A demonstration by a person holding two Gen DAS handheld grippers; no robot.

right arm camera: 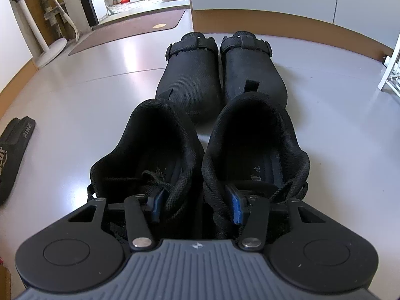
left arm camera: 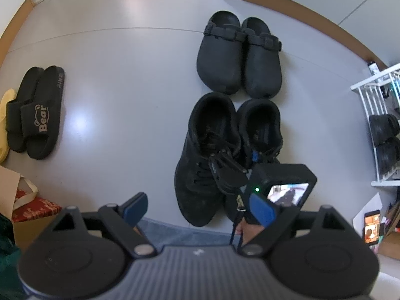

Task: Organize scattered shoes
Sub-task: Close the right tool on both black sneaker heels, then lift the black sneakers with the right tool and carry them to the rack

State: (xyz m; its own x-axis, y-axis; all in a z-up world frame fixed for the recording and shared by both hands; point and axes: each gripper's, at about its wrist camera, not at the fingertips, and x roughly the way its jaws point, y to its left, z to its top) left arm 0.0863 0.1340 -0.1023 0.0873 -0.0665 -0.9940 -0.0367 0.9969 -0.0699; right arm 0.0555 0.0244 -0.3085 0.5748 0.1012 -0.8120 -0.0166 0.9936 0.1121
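Note:
A pair of black lace-up sneakers (left arm camera: 212,155) (right arm camera: 160,155) stands side by side on the grey floor, heels toward a pair of black clogs (left arm camera: 240,55) (right arm camera: 220,72) lined up just beyond them. My right gripper (right arm camera: 196,206) (left arm camera: 241,161) reaches down into the sneakers, one blue pad in each shoe's opening. The two inner walls and laces lie between its pads, and I see no firm squeeze. My left gripper (left arm camera: 200,210) hangs open high above the sneakers' toes, pointing straight down, with nothing between its fingers.
Black "Bear" slides (left arm camera: 35,112) (right arm camera: 12,155) lie to the left beside a yellow slipper (left arm camera: 3,125). A white shoe rack (left arm camera: 375,115) holding dark shoes stands at the right. A doormat (right arm camera: 132,30) and a fan stand (right arm camera: 47,50) sit farther back. A phone (left arm camera: 371,227) lies at lower right.

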